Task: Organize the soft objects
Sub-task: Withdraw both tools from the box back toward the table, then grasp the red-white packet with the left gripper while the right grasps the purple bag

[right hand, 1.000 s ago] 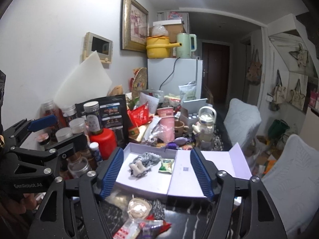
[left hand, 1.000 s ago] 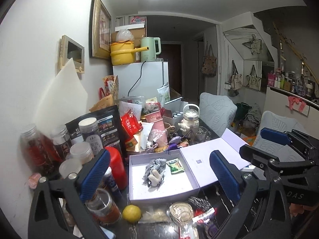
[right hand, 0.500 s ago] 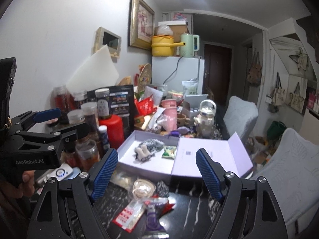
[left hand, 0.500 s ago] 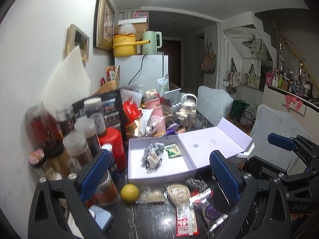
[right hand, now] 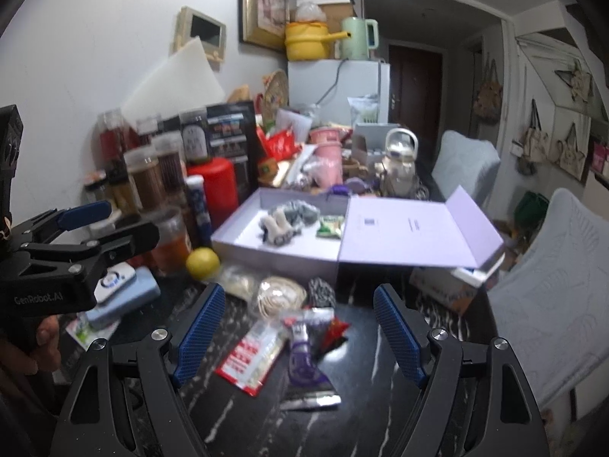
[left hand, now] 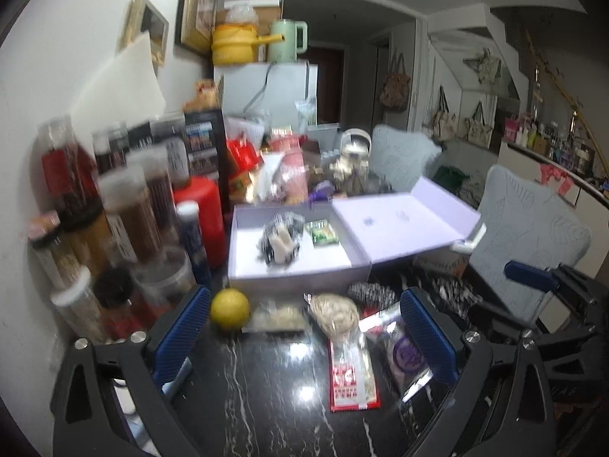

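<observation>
An open lilac box (left hand: 243, 266) (right hand: 243, 245) sits on the black marble table, lid folded out to the right. Inside lie a grey-white striped plush (left hand: 279, 238) (right hand: 287, 219) and a small green packet (left hand: 322, 232) (right hand: 331, 226). In front of the box lie a clear bag of beige cord (left hand: 335, 314) (right hand: 279, 295), a striped pouch (left hand: 371, 293) (right hand: 321, 291), a red-white packet (left hand: 352, 375) (right hand: 253, 356) and a purple packet (left hand: 407, 356) (right hand: 304, 365). My left gripper (left hand: 304, 339) and right gripper (right hand: 297, 337) are open and empty, held back above these loose items.
A yellow lemon (left hand: 229, 309) (right hand: 203, 262) lies left of the box. Jars and a red canister (left hand: 200, 213) crowd the left wall. Clutter and a teapot (right hand: 399, 162) stand behind the box. A grey chair (right hand: 548, 278) is on the right. A blue device (right hand: 121, 297) lies lower left.
Both grippers have pulled back from the box and tilted down. More of the table front and the loose packets now show. Nothing was picked up.
</observation>
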Demonstrator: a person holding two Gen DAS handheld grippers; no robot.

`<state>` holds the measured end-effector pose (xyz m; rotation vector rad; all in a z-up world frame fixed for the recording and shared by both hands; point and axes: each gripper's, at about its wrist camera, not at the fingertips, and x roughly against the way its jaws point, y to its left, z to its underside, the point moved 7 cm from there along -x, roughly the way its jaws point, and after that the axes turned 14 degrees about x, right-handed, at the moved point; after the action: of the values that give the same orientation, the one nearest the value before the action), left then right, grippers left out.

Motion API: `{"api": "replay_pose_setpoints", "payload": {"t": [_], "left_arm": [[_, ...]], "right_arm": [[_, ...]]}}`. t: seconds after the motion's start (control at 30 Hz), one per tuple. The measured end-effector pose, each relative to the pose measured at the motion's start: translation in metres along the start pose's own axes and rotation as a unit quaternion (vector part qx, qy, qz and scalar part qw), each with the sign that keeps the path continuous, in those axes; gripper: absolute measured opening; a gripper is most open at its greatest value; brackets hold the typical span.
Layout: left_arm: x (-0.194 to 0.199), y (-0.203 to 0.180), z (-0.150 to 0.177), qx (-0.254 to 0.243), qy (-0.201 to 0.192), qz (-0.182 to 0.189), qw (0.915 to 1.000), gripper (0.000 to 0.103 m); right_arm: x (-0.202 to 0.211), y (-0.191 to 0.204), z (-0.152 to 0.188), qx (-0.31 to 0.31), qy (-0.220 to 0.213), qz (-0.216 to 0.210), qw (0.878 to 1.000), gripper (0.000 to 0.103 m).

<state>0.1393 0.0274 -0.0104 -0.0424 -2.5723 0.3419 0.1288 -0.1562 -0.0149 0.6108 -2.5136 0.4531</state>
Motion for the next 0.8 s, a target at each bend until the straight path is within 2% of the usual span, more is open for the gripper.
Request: {"api": "replay_pose_setpoints", "payload": {"t": [0.2, 0.53, 0.8], "left_arm": [[-0.024, 0.004, 0.031, 0.009, 0.041, 0.01, 0.9991, 0.101], [-0.064, -0.002, 0.076, -0.019, 0.091, 0.012, 0.9956, 0.101], [-0.09, 0.012, 0.1, 0.006, 0.14, 0.004, 0.9901, 0.101]], "right_arm": [[-0.016, -0.004, 0.032, -0.014, 0.035, 0.007, 0.999, 0.081], [-0.045, -0.01, 0.082, -0.045, 0.085, -0.003, 0.995, 0.081], [-0.075, -0.004, 0.101, -0.051, 0.117, -0.027, 0.991, 0.081]]}}
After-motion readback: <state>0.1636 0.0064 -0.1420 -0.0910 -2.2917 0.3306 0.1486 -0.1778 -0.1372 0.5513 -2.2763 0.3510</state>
